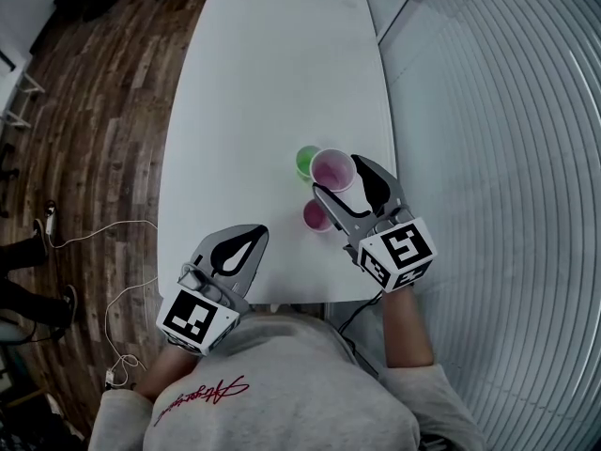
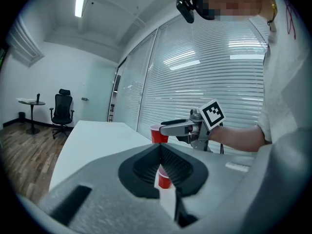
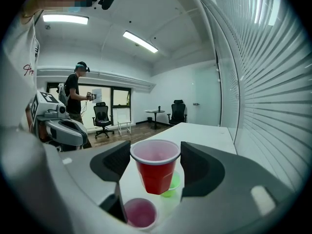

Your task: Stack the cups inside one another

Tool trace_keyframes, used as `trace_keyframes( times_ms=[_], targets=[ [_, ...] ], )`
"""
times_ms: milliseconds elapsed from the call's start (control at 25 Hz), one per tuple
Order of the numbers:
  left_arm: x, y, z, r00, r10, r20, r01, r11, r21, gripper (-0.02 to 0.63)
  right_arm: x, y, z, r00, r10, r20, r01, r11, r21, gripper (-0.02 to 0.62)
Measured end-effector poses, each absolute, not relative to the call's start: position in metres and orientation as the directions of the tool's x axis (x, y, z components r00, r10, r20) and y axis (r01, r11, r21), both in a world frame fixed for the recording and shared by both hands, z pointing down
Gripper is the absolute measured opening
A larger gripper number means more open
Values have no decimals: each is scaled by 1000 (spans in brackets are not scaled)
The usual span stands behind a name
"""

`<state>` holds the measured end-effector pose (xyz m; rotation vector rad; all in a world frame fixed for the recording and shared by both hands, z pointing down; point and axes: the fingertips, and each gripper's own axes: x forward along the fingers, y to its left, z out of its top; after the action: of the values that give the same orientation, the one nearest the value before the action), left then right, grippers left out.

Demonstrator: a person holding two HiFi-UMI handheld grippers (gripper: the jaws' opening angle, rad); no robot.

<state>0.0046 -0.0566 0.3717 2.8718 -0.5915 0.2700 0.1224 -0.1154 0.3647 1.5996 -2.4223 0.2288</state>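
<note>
My right gripper is shut on a red cup with a pale inside, gripping it by the rim. In the right gripper view this cup hangs clear of the table between the two pads of the right gripper. Just behind it stands a green cup, partly hidden. A second red cup stands upright on the white table, below and nearer than the held one. My left gripper is shut and empty near the table's front left edge, away from the cups.
The table's right side runs along a wall of window blinds. Wood floor with loose cables lies to the left. Far off in the room a person stands near office chairs.
</note>
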Motion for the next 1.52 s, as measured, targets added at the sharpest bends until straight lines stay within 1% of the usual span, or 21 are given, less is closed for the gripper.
trace_keyframes(
  times_ms=[520, 760, 920, 1040, 1520],
  targets=[
    [16, -54, 374, 916, -334, 222, -373, -913, 164, -6, 111, -100, 364, -410, -873, 263, -906, 423, -10, 324],
    [22, -51, 376, 921, -312, 232, -353, -921, 164, -6, 113, -95, 370, -406, -876, 262, -911, 412, -33, 324],
    [30, -51, 376, 928, -307, 209, -343, -926, 159, -6, 115, -91, 380, -408, -874, 264, -911, 409, -52, 324],
    [30, -52, 378, 925, -301, 232, -342, -926, 162, -6, 114, -89, 382, -412, -872, 266, -910, 410, -64, 324],
    [33, -49, 383, 931, -286, 225, -327, -929, 173, -6, 113, -78, 404, -404, -871, 280, -915, 391, -102, 324]
  ],
)
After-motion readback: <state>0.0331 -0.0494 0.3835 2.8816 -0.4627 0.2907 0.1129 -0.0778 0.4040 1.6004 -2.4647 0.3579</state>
